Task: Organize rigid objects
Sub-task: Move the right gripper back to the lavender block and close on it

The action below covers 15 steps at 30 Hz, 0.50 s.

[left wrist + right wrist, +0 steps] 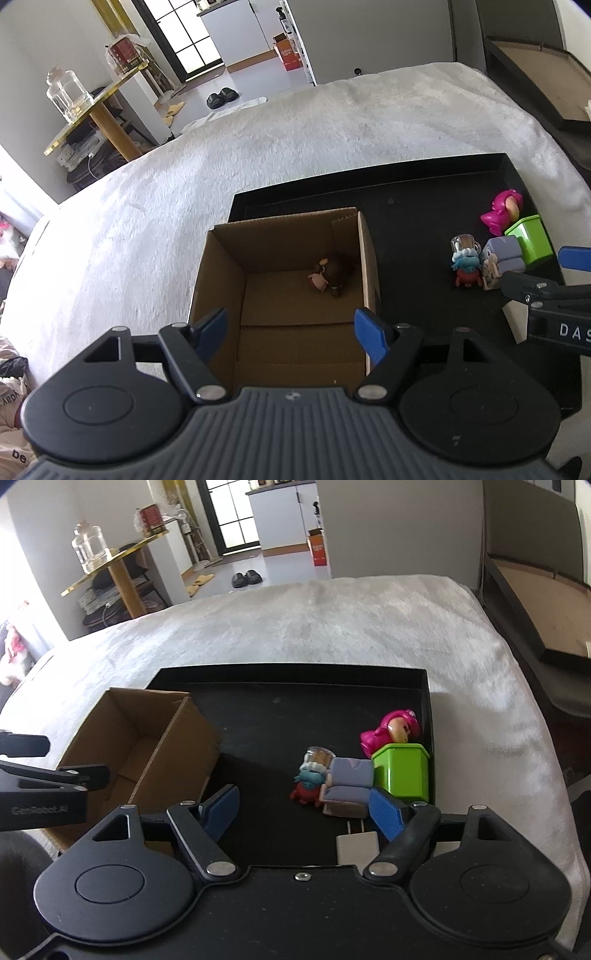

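Note:
An open cardboard box (295,310) (140,746) stands on a black tray (424,206) (280,716). A small brown and pink figurine (330,277) lies inside it. My left gripper (291,330) is open and empty above the box's near edge. To the right on the tray sit a pink figurine (393,733), a green block (404,771), a lilac armchair toy (349,781), a blue and red figurine with a clear jar (310,779) and a white plug (356,845). My right gripper (304,810) is open and empty, just short of these toys.
The tray lies on a white fluffy blanket (258,147) covering a bed. A gold shelf with a glass jar (68,92) stands at the far left. A dark bench (535,609) runs along the right.

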### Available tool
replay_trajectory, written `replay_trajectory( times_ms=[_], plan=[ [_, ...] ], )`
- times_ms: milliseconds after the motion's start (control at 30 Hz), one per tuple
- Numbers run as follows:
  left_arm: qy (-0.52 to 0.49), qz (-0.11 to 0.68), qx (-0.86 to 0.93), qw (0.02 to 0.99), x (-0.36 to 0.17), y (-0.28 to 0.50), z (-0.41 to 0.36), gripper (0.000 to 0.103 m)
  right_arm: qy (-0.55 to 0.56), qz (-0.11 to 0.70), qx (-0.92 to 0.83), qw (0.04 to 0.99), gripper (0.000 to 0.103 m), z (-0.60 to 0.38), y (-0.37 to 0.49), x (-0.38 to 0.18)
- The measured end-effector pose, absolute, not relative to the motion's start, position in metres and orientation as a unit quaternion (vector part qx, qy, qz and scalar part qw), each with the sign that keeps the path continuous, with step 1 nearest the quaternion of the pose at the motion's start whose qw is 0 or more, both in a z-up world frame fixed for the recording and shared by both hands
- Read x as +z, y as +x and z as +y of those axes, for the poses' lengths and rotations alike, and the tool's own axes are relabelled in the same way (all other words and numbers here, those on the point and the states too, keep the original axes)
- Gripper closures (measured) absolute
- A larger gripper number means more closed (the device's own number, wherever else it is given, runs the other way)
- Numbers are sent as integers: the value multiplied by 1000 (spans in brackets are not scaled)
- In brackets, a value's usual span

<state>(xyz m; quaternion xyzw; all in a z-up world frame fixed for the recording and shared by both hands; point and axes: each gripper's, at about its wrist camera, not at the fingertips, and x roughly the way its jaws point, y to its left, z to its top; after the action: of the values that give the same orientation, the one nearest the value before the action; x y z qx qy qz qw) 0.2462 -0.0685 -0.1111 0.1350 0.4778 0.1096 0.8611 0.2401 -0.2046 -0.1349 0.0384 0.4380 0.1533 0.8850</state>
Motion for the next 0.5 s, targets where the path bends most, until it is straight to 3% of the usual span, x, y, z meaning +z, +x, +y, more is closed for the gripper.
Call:
replay_trajectory(
  times_ms=[200,500],
  plan=[
    [153,482,115,855,-120,260,-74,28,44,452,147,879,35,-207,255,-157],
    [192,482,108,848,-127,283,-93,28,53,453,134,880,37,-210,268,-185]
  ],
)
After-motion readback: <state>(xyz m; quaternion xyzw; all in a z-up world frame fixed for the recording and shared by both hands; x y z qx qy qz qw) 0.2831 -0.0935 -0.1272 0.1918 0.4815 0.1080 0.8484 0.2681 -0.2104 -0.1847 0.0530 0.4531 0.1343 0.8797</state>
